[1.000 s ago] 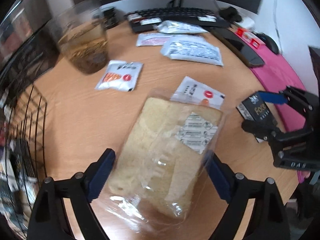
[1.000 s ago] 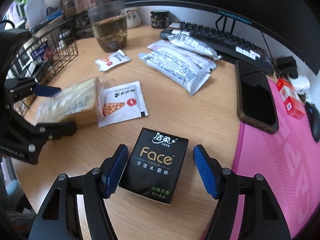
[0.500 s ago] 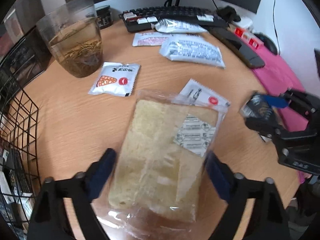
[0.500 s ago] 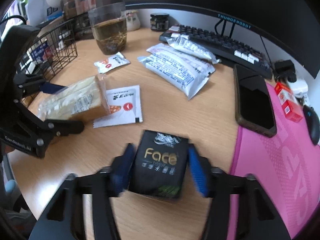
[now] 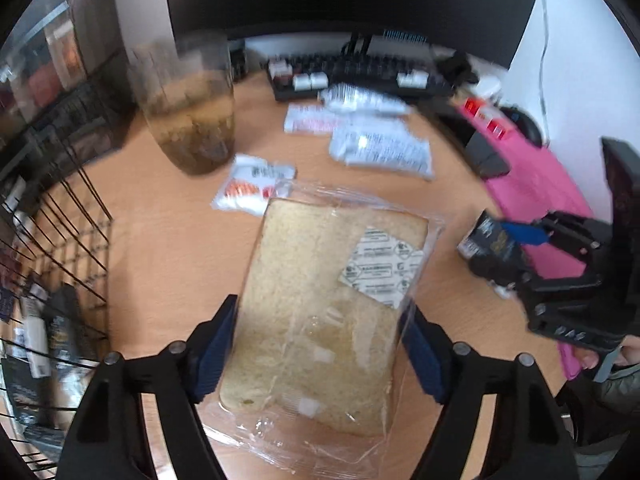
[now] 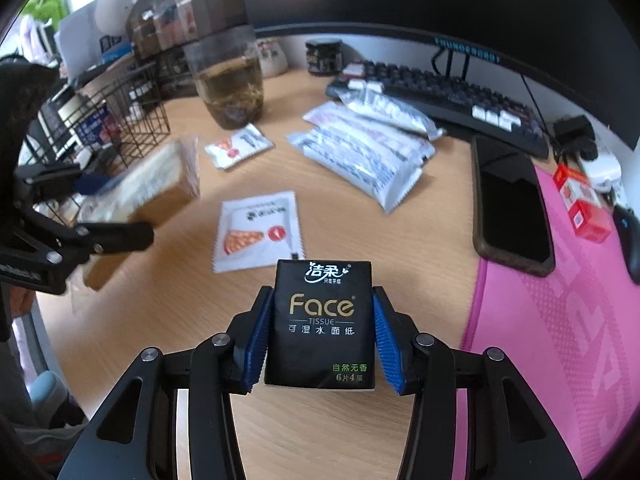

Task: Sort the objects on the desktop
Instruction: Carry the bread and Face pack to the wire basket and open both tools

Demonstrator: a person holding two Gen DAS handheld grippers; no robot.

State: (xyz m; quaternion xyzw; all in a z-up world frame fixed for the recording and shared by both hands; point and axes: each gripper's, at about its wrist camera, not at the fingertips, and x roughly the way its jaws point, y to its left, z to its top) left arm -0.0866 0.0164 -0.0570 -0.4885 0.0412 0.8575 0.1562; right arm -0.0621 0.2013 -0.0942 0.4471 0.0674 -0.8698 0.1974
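The bagged bread slice [image 5: 320, 312] sits pinched between the left claw [image 5: 316, 356] pads; it looks soft and light, so hold its sides gently. The right claw [image 6: 320, 336] squeezes the black Face tissue pack [image 6: 322, 320], also squashy. Ahead on the counter [image 6: 420, 240] lies a pizza sachet [image 6: 258, 234].

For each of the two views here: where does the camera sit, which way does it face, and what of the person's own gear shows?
Left wrist: sits behind the left tongs, facing across the desk toward the keyboard; they clamp the bagged bread; right tongs show at right.
Right wrist: sits behind the right tongs, facing the monitor; they clamp the tissue pack; left tongs show at left.
Shared: tea glass, wire basket, pink mat.
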